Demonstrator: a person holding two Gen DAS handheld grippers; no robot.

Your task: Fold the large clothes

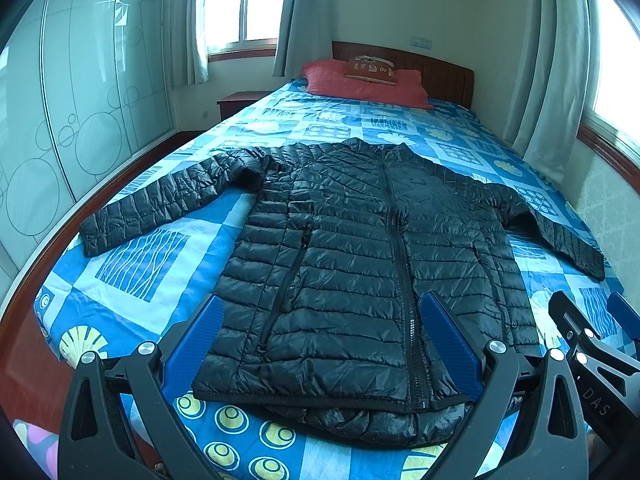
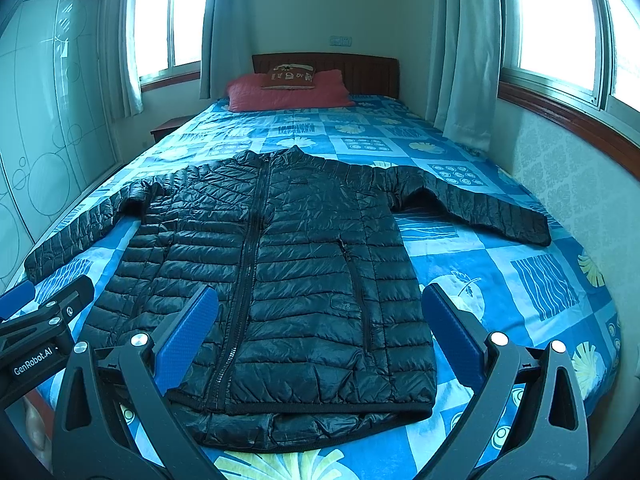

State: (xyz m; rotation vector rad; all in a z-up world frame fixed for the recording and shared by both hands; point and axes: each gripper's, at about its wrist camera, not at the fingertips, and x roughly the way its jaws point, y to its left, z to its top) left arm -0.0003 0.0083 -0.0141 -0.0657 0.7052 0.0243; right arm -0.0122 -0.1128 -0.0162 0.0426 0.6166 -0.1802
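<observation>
A black quilted puffer jacket (image 1: pixel 360 260) lies flat and face up on the bed, zipped, with both sleeves spread out to the sides. It also shows in the right wrist view (image 2: pixel 280 280). My left gripper (image 1: pixel 320 328) is open and empty, hovering above the jacket's hem on its left half. My right gripper (image 2: pixel 320 320) is open and empty, hovering above the hem on its right half. The right gripper's body shows at the right edge of the left wrist view (image 1: pixel 580 340), and the left gripper's body at the left edge of the right wrist view (image 2: pixel 44 332).
The bed has a blue patterned sheet (image 1: pixel 140 264) and a red pillow (image 1: pixel 360 84) with a small cushion by the wooden headboard (image 2: pixel 360 72). A glass wardrobe (image 1: pixel 80 100) stands on the left, a wall with windows and curtains (image 2: pixel 540 140) on the right. A nightstand (image 1: pixel 240 102) stands at the back left.
</observation>
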